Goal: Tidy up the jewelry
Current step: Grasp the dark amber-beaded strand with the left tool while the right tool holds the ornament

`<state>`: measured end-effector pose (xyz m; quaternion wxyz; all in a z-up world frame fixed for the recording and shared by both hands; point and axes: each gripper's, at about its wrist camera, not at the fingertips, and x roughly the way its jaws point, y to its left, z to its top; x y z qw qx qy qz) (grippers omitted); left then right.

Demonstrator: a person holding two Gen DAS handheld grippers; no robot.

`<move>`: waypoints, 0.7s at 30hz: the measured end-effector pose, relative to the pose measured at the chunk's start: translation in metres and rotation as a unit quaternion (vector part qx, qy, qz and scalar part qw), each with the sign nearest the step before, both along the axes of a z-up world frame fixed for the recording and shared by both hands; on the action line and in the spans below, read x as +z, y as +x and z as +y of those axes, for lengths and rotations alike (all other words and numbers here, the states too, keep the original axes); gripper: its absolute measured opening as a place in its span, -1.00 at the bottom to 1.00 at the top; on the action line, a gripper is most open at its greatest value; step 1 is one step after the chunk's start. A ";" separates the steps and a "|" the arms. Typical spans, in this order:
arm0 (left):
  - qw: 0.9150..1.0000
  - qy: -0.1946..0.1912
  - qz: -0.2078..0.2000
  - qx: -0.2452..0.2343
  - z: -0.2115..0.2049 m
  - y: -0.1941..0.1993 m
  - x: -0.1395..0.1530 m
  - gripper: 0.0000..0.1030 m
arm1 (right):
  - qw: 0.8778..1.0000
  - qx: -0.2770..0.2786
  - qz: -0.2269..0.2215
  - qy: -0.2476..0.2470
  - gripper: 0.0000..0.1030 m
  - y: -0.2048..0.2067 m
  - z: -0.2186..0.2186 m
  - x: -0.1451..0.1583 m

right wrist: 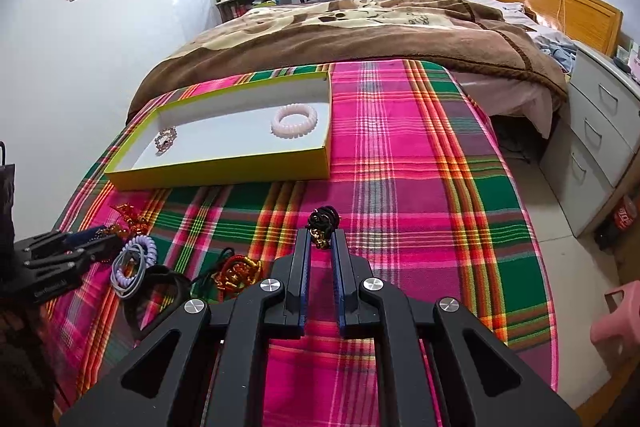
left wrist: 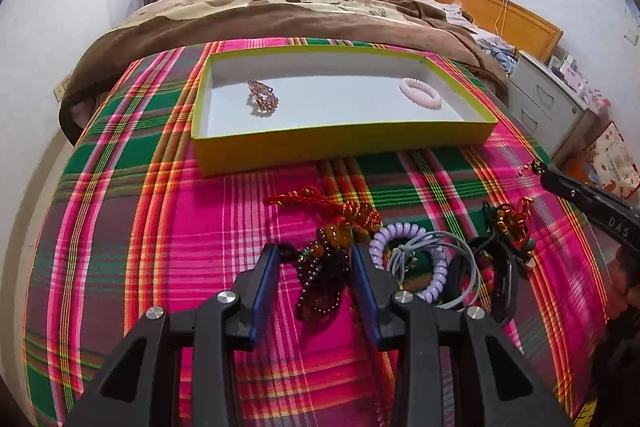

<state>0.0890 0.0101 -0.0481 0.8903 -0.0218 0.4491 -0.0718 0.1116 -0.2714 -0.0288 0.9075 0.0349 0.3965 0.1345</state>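
A shallow yellow-green box with a white floor holds a brown bead bracelet at its left and a pink spiral bracelet at its right. My left gripper is open, its jaws either side of a dark bead bracelet with amber beads in the jewelry pile. My right gripper is shut on a black cord piece with gold bits, held above the cloth; it shows in the left wrist view.
The pile on the plaid cloth also has a red knotted cord, a lilac spiral bracelet, grey hair ties and a black-red cord piece. A bed lies behind; drawers stand right.
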 end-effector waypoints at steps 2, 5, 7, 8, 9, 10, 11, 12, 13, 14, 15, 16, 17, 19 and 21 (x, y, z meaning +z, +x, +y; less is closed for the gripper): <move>1.000 -0.005 -0.002 0.002 0.002 -0.001 0.000 -0.33 | 1.000 0.001 0.000 0.001 -0.80 -0.001 0.000 0.000; 1.000 -0.011 -0.003 -0.003 0.001 -0.001 0.000 -0.47 | 1.000 0.002 0.000 0.001 -0.80 -0.002 0.001 0.000; 1.000 -0.012 -0.003 -0.007 0.000 -0.001 0.000 -0.51 | 1.000 0.002 -0.001 0.003 -0.80 -0.002 0.000 0.000; 1.000 -0.011 -0.004 -0.008 0.000 0.000 0.001 -0.53 | 1.000 0.002 -0.001 0.002 -0.80 -0.002 0.001 0.000; 1.000 -0.009 -0.005 -0.009 -0.001 -0.001 0.002 -0.54 | 1.000 0.001 -0.001 0.002 -0.80 -0.002 0.000 0.001; 1.000 -0.007 -0.007 -0.010 -0.001 -0.002 0.002 -0.55 | 1.000 0.001 -0.001 0.003 -0.80 -0.003 0.000 0.001; 1.000 -0.006 -0.008 -0.011 -0.001 -0.002 0.003 -0.55 | 1.000 0.001 -0.001 0.004 -0.80 -0.003 0.000 0.002; 1.000 -0.005 -0.008 -0.011 -0.001 -0.002 0.003 -0.55 | 1.000 0.000 -0.002 0.003 -0.80 -0.003 0.001 0.003; 1.000 -0.005 -0.008 -0.012 -0.001 -0.003 0.003 -0.56 | 1.000 0.000 -0.002 0.003 -0.80 -0.003 0.000 0.003; 1.000 -0.005 -0.011 -0.011 0.000 -0.003 0.004 -0.56 | 1.000 0.000 -0.003 0.004 -0.80 -0.003 0.000 0.004; 1.000 -0.004 -0.014 -0.011 0.000 -0.004 0.005 -0.56 | 1.000 0.000 -0.003 0.004 -0.80 -0.002 0.000 0.004; 1.000 -0.004 -0.016 -0.012 0.000 -0.005 0.007 -0.56 | 1.000 0.000 -0.003 0.005 -0.80 -0.003 0.000 0.005; 1.000 -0.005 -0.018 -0.014 0.000 -0.005 0.008 -0.56 | 1.000 -0.001 -0.004 0.005 -0.80 -0.002 0.000 0.006; 1.000 -0.006 -0.024 -0.015 0.001 -0.007 0.013 -0.56 | 1.000 -0.001 -0.005 0.007 -0.80 -0.002 0.000 0.008; 0.999 -0.009 -0.031 -0.014 0.002 -0.008 0.020 -0.56 | 1.000 -0.001 -0.007 0.007 -0.80 -0.002 0.000 0.011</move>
